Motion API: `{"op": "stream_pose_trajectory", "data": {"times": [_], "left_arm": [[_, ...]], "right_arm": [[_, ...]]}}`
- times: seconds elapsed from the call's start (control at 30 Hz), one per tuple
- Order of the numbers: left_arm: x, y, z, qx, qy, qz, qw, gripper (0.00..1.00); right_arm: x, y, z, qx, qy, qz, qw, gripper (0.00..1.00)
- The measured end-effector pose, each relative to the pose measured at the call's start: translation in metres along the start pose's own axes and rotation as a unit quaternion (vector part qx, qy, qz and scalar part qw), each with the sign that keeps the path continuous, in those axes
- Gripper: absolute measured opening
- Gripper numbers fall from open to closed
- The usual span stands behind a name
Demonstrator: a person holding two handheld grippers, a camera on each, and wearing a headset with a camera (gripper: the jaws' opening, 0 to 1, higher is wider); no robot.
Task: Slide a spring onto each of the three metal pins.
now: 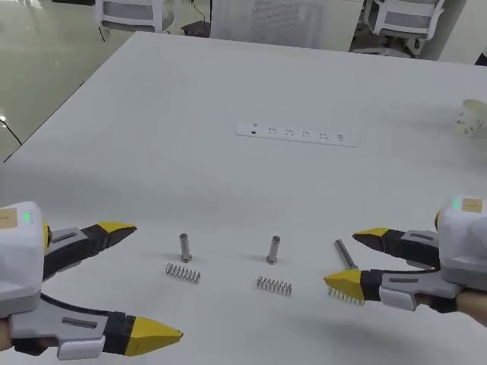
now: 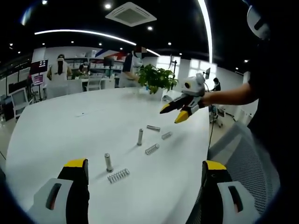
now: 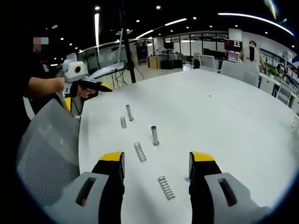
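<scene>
On the white table [image 1: 228, 91] three short grey metal pins stand in a row: the left pin [image 1: 184, 247] and middle pin [image 1: 273, 249] upright, the right pin [image 1: 345, 254] tipped over (it looks flat in the left gripper view); a thin coiled wire spring lies just in front of each: left spring [image 1: 183, 272], middle spring [image 1: 274, 285], and right spring [image 1: 348, 299], partly behind the right gripper [image 1: 356, 257]; its yellow-tipped jaws stand wide, holding nothing; the left gripper [image 1: 144, 280] gapes wide too, empty, near the left pin; a white power strip [image 1: 297, 134] lies farther back.
</scene>
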State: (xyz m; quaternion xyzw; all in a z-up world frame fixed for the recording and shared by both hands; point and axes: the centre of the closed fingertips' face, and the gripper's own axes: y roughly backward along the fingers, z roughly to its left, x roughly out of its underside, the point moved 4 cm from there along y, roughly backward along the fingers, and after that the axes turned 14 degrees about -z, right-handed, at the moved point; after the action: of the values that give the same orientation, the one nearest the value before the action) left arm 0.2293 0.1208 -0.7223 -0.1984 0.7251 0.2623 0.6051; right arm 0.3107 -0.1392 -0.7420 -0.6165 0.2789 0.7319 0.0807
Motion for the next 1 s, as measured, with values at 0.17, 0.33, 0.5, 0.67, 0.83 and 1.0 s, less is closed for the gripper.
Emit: {"op": "stream_pose_trajectory", "data": {"times": [0.17, 0.33, 0.5, 0.67, 0.83, 1.0], "left_arm": [[0.0, 0.001, 0.002, -0.002, 0.0, -0.001, 1.0, 0.98], [0.0, 0.001, 0.002, -0.002, 0.0, -0.001, 1.0, 0.98], [-0.001, -0.002, 0.002, -0.001, 0.001, -0.003, 1.0, 0.98], [-0.002, -0.003, 0.003, -0.001, 0.001, -0.004, 1.0, 0.98], [-0.001, -0.002, 0.004, -0.002, 0.001, -0.001, 1.0, 0.98], [0.0, -0.001, 0.004, -0.003, 0.002, 0.0, 1.0, 0.98]], "right_arm": [[0.003, -0.004, -0.013, 0.018, -0.006, 0.017, 0.9997, 0.48], [0.009, -0.007, -0.025, 0.038, -0.032, 0.037, 0.9981, 0.44], [0.015, -0.012, -0.037, 0.056, -0.042, 0.06, 0.9958, 0.38], [0.017, -0.018, -0.049, 0.072, -0.062, 0.071, 0.9929, 0.33], [0.022, -0.024, -0.056, 0.084, -0.075, 0.085, 0.99, 0.3], [0.033, -0.028, -0.06, 0.091, -0.086, 0.113, 0.9857, 0.26]]}}
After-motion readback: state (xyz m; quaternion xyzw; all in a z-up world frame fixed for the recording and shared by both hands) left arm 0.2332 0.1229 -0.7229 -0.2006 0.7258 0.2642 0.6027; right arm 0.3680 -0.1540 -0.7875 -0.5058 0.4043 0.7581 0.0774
